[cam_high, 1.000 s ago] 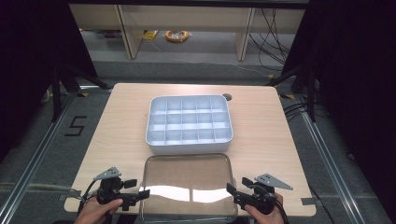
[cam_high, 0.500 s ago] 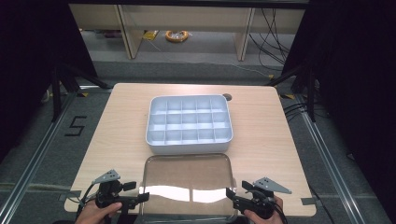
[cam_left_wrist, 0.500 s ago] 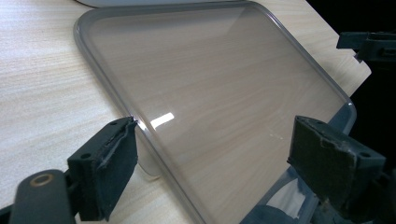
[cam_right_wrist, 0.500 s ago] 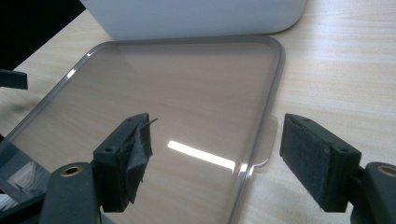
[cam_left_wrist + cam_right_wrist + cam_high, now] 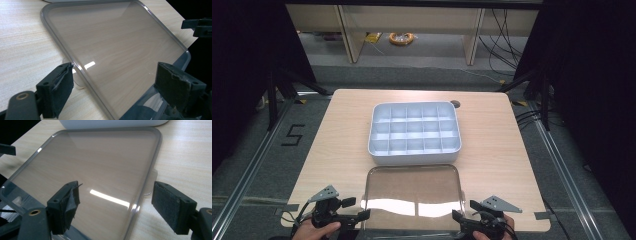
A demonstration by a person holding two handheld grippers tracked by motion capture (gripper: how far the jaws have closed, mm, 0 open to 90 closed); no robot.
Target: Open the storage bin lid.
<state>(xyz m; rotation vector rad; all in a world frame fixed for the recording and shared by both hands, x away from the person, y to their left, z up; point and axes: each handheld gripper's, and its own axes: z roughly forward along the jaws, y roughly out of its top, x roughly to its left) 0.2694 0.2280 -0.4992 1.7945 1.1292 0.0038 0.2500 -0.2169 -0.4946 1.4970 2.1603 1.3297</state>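
My right gripper (image 5: 460,218) has just been opening its jaws wider around the clear lid's (image 5: 412,192) near edge, and both my hands have slid slightly toward me.

Overhead light fell evenly on the pale surface (image 5: 342,150), while the surroundings stayed dark. A bright glare streak lay on the clear lid (image 5: 412,192) between the jaws (sharpest in both gripper views). The jaws themselves looked slightly soft up close; shadows were faint.

Your clear lid (image 5: 413,192) lies flat at the near table (image 5: 337,140) edge, just before the white tray (image 5: 414,132).
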